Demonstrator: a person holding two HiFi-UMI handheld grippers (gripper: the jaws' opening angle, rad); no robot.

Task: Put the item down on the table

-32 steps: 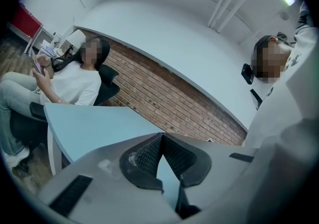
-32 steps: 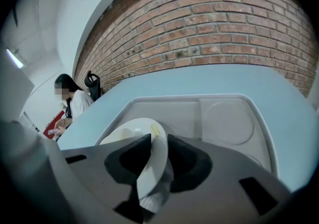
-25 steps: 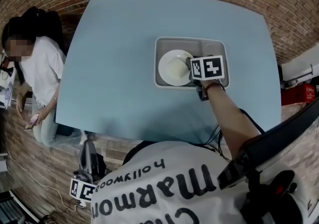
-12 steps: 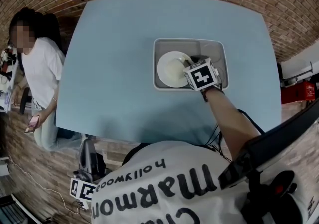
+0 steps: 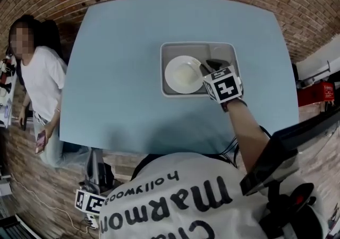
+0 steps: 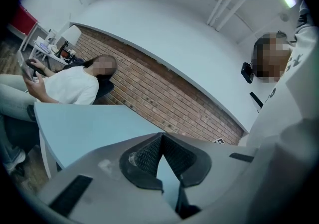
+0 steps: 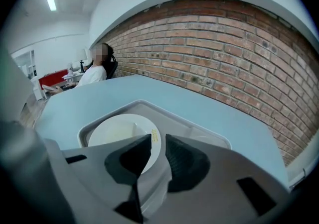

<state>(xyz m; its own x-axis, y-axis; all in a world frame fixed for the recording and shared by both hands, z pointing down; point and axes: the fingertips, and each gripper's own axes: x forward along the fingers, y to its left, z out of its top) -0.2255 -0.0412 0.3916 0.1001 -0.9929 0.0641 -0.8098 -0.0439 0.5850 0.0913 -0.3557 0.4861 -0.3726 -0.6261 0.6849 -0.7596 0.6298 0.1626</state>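
One white round plate (image 5: 182,74) lies flat in the larger left compartment of the single grey tray (image 5: 199,48), which sits on the pale blue tabletop (image 5: 122,62). A small yellow label (image 7: 154,136) sits on the plate's rim, its print too small to read. The right tongs (image 7: 158,141) hover over the plate's right edge, narrowly apart and gripping nothing. The left tongs (image 6: 159,138) hang below the tabletop's edge, tips together and empty. The wearer's shirt (image 5: 175,201) reads "hollywoo" and "Marmo". One seated person (image 5: 40,78) is beside the tabletop.
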